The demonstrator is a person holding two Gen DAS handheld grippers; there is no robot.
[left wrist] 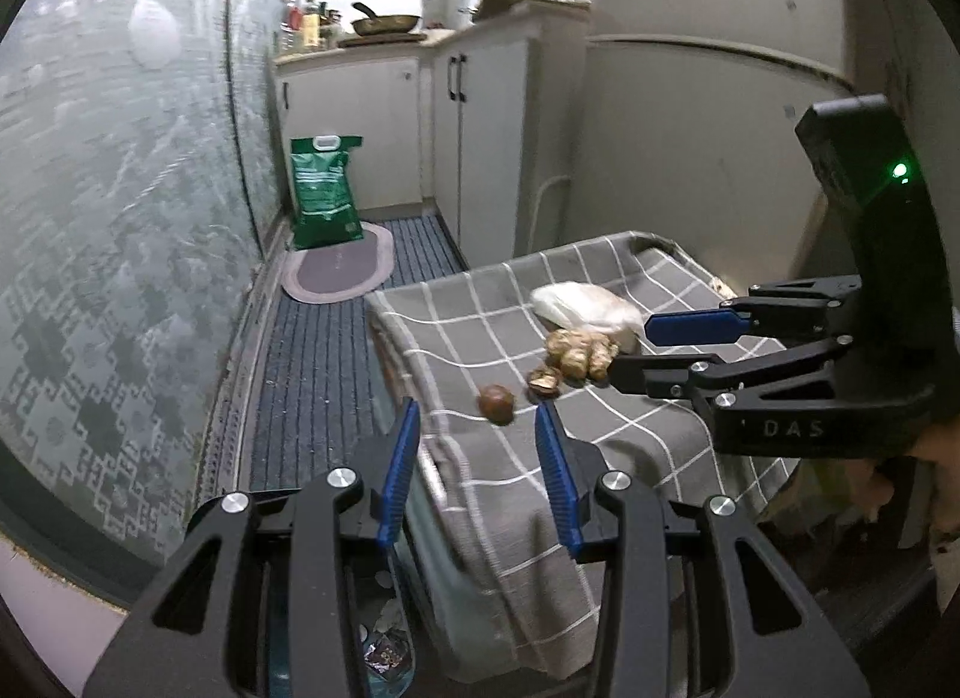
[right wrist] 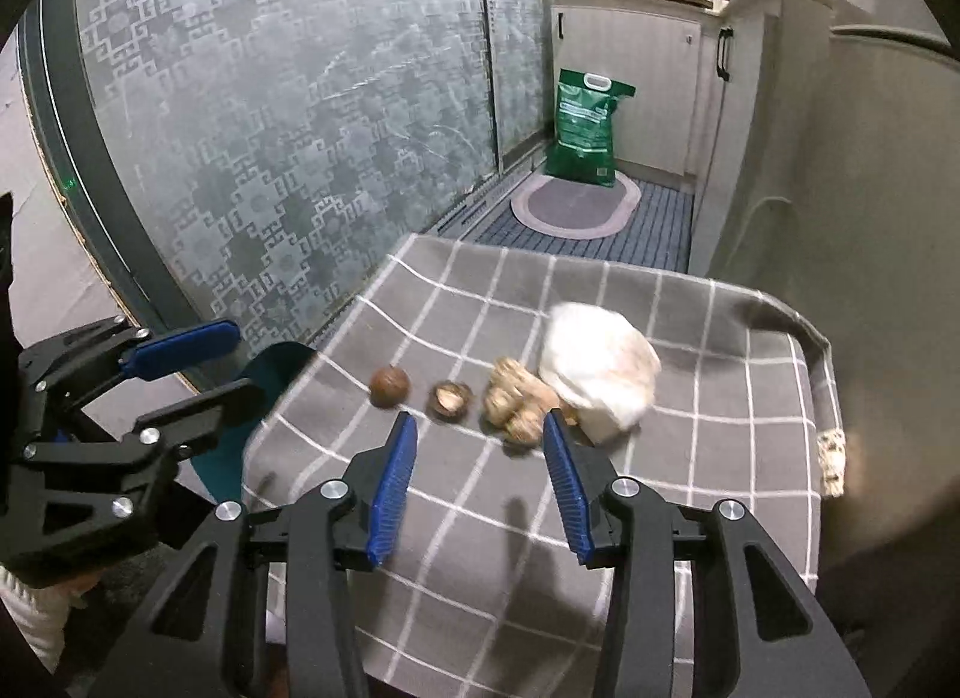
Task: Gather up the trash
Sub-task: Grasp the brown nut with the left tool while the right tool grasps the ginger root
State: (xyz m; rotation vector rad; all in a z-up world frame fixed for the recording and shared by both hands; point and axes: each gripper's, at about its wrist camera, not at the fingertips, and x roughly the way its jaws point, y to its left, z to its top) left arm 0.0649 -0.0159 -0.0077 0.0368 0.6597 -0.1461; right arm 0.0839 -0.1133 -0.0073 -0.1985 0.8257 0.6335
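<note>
A row of trash lies on a grey checked cloth (right wrist: 690, 458): a whole brown nut (right wrist: 389, 387), a cracked shell half (right wrist: 450, 398), a shell pile (right wrist: 516, 401) and a crumpled white wrapper (right wrist: 597, 368). The right gripper (right wrist: 477, 449) hovers just before the shell pile, jaws wide apart, holding nothing. The left gripper (left wrist: 477, 428) hangs at the cloth's edge near the whole nut, likewise spread and empty.

- You work in dim, cool indoor light; the brightest patch is the kitchen counter (left wrist: 360, 47) far ahead of your tongs.
- Soft shadows fall on the checked cloth (right wrist: 690, 458) just ahead of your right fingers.
- The white wad (right wrist: 597, 371) looks smeared by motion blur.
- Fisheye bending curves the patterned glass panel (left wrist: 120, 218); black vignette rings both views.
- A green indicator light (left wrist: 899, 170) glows on the right tongs.
</note>
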